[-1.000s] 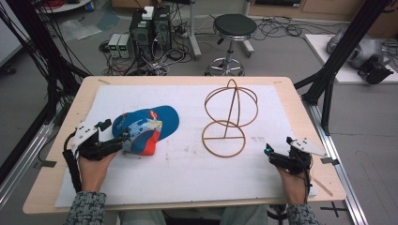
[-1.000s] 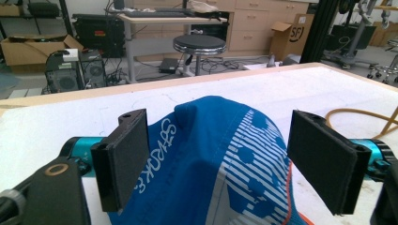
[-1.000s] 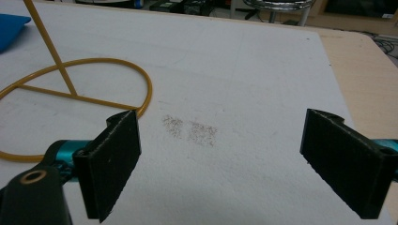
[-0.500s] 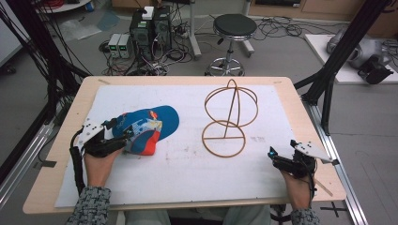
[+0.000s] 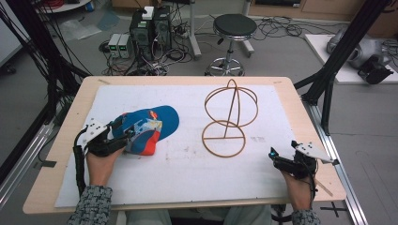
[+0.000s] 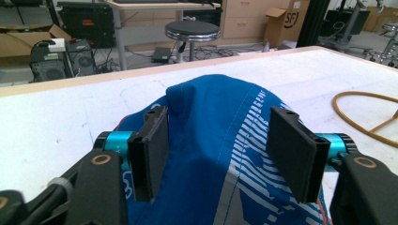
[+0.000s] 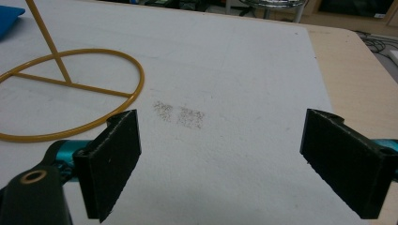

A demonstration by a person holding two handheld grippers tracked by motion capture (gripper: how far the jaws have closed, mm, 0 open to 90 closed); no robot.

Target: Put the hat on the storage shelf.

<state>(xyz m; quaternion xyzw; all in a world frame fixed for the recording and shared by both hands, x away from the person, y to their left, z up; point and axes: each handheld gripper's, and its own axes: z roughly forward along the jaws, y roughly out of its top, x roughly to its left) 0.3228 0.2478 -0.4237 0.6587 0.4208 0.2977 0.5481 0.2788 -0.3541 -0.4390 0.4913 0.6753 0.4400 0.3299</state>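
Left gripper (image 6: 220, 154), jaws apart, straddles the crown of the blue fabric cap (image 6: 211, 122); right gripper (image 7: 234, 164), jaws wide over bare white sheet (image 7: 234, 70), yellow wire stand (image 7: 70, 89) ahead-left.

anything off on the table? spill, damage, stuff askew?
Nothing spilled or broken. The blue fabric cap lies flat, the gold wire hat stand stands upright. One oddity: a faint grey smudge on the white table cover, near the stand's base ring. Both the left gripper and right gripper are open.
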